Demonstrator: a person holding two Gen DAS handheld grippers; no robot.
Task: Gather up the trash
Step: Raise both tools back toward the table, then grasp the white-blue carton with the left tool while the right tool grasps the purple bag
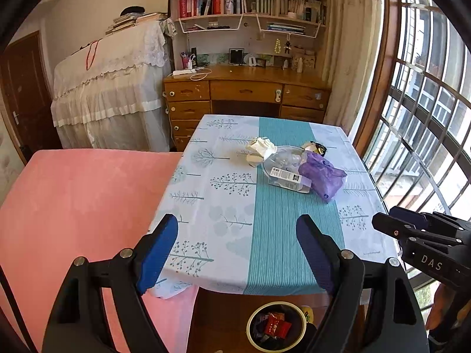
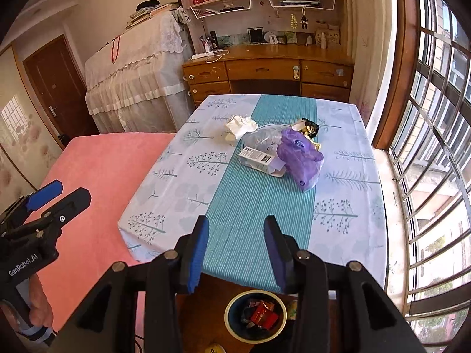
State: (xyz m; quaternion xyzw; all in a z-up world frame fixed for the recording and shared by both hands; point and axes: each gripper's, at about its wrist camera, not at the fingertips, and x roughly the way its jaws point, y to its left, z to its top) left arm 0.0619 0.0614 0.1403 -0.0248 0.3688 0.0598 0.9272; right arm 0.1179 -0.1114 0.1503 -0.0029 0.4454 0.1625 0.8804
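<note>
Lying mid-worktop point(image 2: 338, 206), the trash pile point(image 2: 276, 150) sits well ahead of both empty, parted jaws; the right gripper point(image 2: 235, 253), narrower than the left gripper point(image 1: 238, 250), looks nearer.

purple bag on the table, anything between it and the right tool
Nothing visible does. The right tool hangs open and empty over the near table edge, and only bare tablecloth lies between it and the purple bag. The white box sits beside the bag's left, off the line.
</note>
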